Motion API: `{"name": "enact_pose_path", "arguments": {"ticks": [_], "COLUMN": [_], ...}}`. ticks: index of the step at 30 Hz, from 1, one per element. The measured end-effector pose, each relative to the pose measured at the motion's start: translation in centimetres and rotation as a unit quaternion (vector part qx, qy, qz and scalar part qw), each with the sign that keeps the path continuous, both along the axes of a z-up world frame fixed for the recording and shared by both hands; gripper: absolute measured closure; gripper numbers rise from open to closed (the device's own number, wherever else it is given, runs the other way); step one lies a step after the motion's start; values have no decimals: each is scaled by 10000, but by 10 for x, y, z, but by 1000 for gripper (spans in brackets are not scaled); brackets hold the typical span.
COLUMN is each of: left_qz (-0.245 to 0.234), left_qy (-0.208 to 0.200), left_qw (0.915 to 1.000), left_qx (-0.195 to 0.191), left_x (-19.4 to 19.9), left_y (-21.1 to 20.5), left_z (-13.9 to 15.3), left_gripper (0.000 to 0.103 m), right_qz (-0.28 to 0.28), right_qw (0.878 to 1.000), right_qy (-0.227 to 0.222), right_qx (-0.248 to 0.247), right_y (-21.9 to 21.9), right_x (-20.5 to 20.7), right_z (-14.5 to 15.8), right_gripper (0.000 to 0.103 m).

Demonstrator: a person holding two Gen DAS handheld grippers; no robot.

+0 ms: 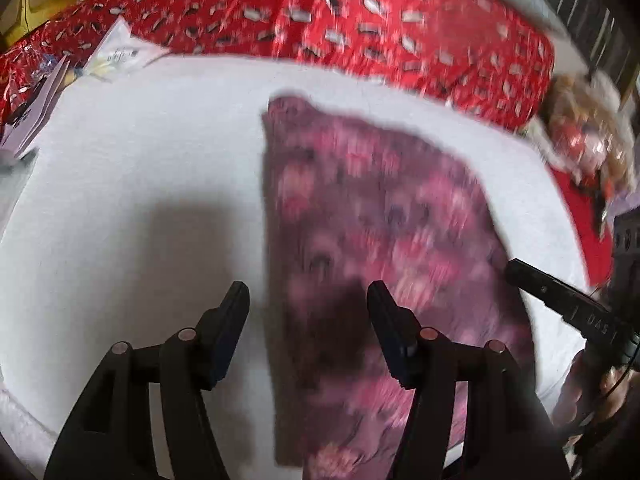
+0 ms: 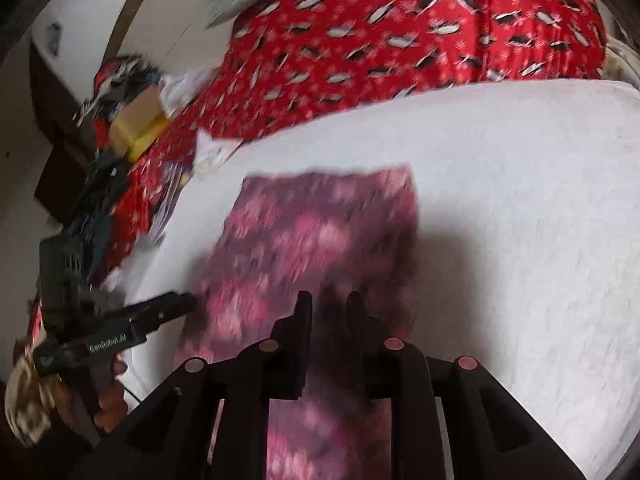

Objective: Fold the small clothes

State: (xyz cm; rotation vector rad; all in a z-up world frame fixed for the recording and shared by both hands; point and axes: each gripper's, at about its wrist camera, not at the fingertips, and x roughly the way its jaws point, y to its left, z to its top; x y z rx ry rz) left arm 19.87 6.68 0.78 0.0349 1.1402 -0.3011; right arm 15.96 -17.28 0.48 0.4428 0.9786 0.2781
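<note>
A small purple and pink flowered garment (image 1: 372, 216) lies flat as a long folded strip on a white padded cloth (image 1: 140, 152). My left gripper (image 1: 308, 300) hovers open over the strip's near left edge, with nothing between its fingers. In the right wrist view the garment (image 2: 312, 232) runs away from my right gripper (image 2: 330, 308), whose fingers stand a narrow gap apart above the cloth and pinch nothing. The right gripper's tip (image 1: 514, 270) sits at the strip's right edge. The left gripper (image 2: 186, 302) sits at its left edge. Both views are motion-blurred.
A red bedspread (image 1: 360, 12) with black and white marks borders the white cloth (image 2: 520, 208) at the far side. Papers (image 1: 116, 50) lie at the far left corner. A cardboard and yellow box (image 2: 136, 128) and heaped clothes (image 2: 116, 76) sit beyond the left edge.
</note>
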Motion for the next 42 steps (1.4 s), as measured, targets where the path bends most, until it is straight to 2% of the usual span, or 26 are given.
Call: {"name": "enact_pose_path", "arguments": {"ticks": [1, 2, 3, 5, 7, 9, 10, 12, 13, 14, 17, 21, 22, 24, 25, 28, 34, 39, 42], "left_qz": [-16, 38, 132, 201, 202, 139, 103, 85, 151, 202, 233, 194, 188, 207, 216, 204, 252, 291, 372], "left_qy": [121, 101, 73, 96, -89, -144, -89, 85, 66, 39, 41, -115, -128, -127, -134, -159, -138, -125, -145], "left_qw": [9999, 9999, 9999, 9996, 9996, 9998, 9999, 9994, 9994, 9994, 9994, 9986, 9982, 9978, 9978, 9977, 9977, 9978, 9983], "left_qx": [123, 58, -51, -183, -194, -66, 80, 312, 313, 270, 264, 482, 548, 619, 611, 620, 621, 581, 431], "left_x": [-4, -7, -11, -20, -34, -46, -50, -54, -57, -59, -62, -73, -73, -75, -76, -79, -80, -78, -71], "left_y": [-3, 1, 5, 13, 20, 20, 18, 15, 16, 18, 18, 15, 14, 13, 13, 13, 13, 13, 19], "left_z": [-14, -17, -15, -2, 9, 4, -5, -26, -30, -28, -17, -19, -21, -21, -19, -15, -15, -14, -7], "left_gripper": [40, 40, 41, 41, 41, 41, 41, 40, 39, 39, 40, 40, 40, 40, 40, 40, 40, 40, 40], "right_qz": [83, 120, 76, -156, -107, 28, 89, 198, 249, 249, -1, 14, 32, 22, -72, -349, -420, -396, -291], "right_qw": [9995, 9985, 9984, 9984, 9995, 9998, 9995, 9976, 9952, 9950, 9964, 9968, 9962, 9922, 9930, 9937, 9970, 9979, 9950], "right_qy": [195, 302, 202, 330, 214, 78, 84, 374, 614, 647, 614, 451, 536, 908, 936, 932, 405, 196, 490], "right_qx": [-228, -447, -516, -432, -221, -204, -295, -553, -718, -722, -590, -652, -680, -850, -711, -507, -513, -476, -822], "right_y": [6, 10, 11, 7, 5, 8, 11, 16, 17, 16, 8, 4, 4, 5, 2, -5, -4, 7, 13], "right_x": [-4, -6, -9, -14, -25, -38, -44, -47, -48, -52, -61, -79, -84, -90, -92, -93, -83, -62, -49], "right_z": [-12, -21, -23, -12, 3, 11, 9, -10, -24, -30, -16, -8, -14, -31, -35, -23, 8, 5, -15], "right_gripper": [82, 82, 82, 79, 79, 77, 72, 73, 74, 75, 73, 70, 72, 69, 69, 67, 67, 67, 64]}}
